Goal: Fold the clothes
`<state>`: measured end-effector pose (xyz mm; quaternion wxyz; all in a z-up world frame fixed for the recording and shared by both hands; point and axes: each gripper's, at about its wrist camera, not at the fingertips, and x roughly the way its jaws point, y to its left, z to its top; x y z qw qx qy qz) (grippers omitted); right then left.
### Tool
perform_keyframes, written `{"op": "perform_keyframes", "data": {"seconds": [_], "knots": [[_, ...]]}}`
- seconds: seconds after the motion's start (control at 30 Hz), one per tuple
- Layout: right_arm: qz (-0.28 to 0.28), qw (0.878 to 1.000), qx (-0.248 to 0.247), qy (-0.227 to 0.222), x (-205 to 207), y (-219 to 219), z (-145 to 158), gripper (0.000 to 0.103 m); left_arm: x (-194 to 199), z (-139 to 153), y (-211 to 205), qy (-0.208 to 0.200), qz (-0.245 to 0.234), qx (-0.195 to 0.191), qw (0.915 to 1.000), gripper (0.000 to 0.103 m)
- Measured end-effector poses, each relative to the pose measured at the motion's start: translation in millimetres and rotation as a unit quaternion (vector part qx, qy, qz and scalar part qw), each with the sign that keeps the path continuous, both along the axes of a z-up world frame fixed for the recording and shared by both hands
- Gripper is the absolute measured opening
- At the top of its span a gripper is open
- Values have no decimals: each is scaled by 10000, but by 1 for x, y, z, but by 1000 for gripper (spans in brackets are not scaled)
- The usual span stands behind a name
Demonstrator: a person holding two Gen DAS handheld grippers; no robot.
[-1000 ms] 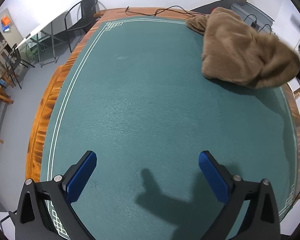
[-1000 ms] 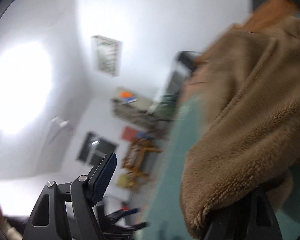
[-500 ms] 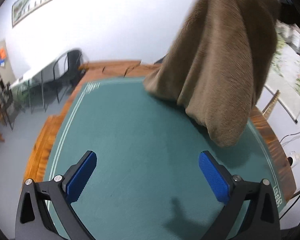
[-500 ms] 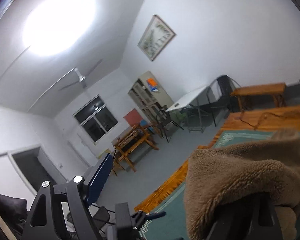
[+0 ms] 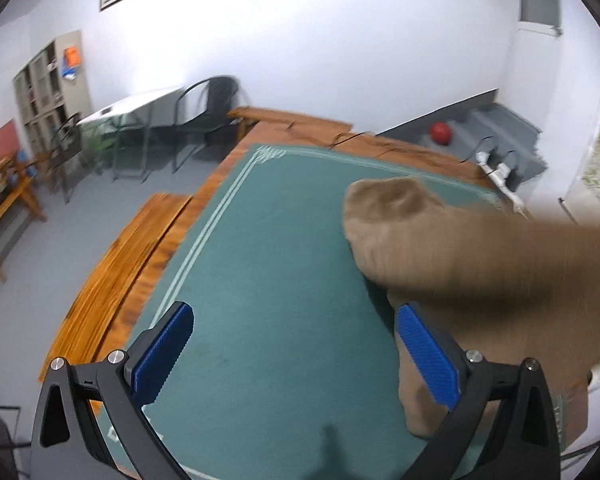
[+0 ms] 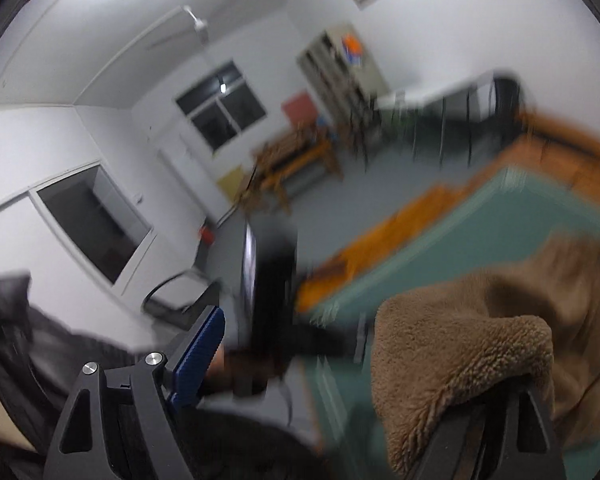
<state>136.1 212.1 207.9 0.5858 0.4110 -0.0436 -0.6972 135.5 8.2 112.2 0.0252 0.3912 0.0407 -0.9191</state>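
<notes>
While the left gripper (image 5: 294, 354) holds its jaws apart over the green desk (image 5: 268, 264), the brown fleece garment (image 6: 460, 356) drapes over the right gripper's (image 6: 360, 364) spread jaws, seemingly for carrying.

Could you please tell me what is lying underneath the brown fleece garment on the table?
The brown fleece garment lies over the green felt table cover; only that felt shows around it. Anything beneath the fabric is covered, so I cannot tell.

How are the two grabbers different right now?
The left gripper is empty, nothing between its fingers; the right gripper has the fuzzy brown garment draped over one finger. The left's blue pads both show; the right shows only one. Both stand wide open, black with blue pads.
</notes>
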Motion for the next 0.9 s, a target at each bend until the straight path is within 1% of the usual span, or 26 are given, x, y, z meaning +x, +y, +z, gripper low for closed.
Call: {"op": "perform_keyframes", "data": {"seconds": [0.07, 0.13, 0.2, 0.3, 0.43, 0.57, 0.67, 0.73, 0.83, 0.9], "knots": [[66, 9988, 90, -487, 4, 3, -46, 84, -2, -3, -2, -68, 58, -136, 9999, 102], [-96, 9955, 185, -927, 9, 14, -84, 84, -7, -7, 1, -86, -41, -202, 9997, 102], [-316, 9901, 341, -1321, 16, 26, -119, 84, -3, -5, 11, -92, -187, -256, 9995, 102], [-722, 9782, 625, -1843, 26, 47, -168, 84, -7, -4, 31, -125, -462, -366, 9982, 102], [-1595, 9623, 494, -2147, 30, 102, -186, 84, -15, -9, 43, -242, -694, -382, 9966, 102], [-2458, 9379, 327, -2425, 34, 155, -205, 84, -28, -12, 50, -309, -830, -381, 9953, 102], [-3106, 9149, -526, -2522, 15, 182, -200, 84, -35, -14, 55, -342, -974, -398, 9939, 102], [-3355, 8964, -1108, -2675, 0, 191, -202, 84, -37, -17, 56, -381, -1051, -399, 9929, 102], [-3686, 8725, -1533, -2819, -28, 195, -213, 84, -42, -22, 53, -481, -1100, -398, 9920, 102], [-4082, 8609, -1305, -2742, -55, 195, -222, 84, -44, -25, 44, -541, -1058, -411, 9921, 102]]}}
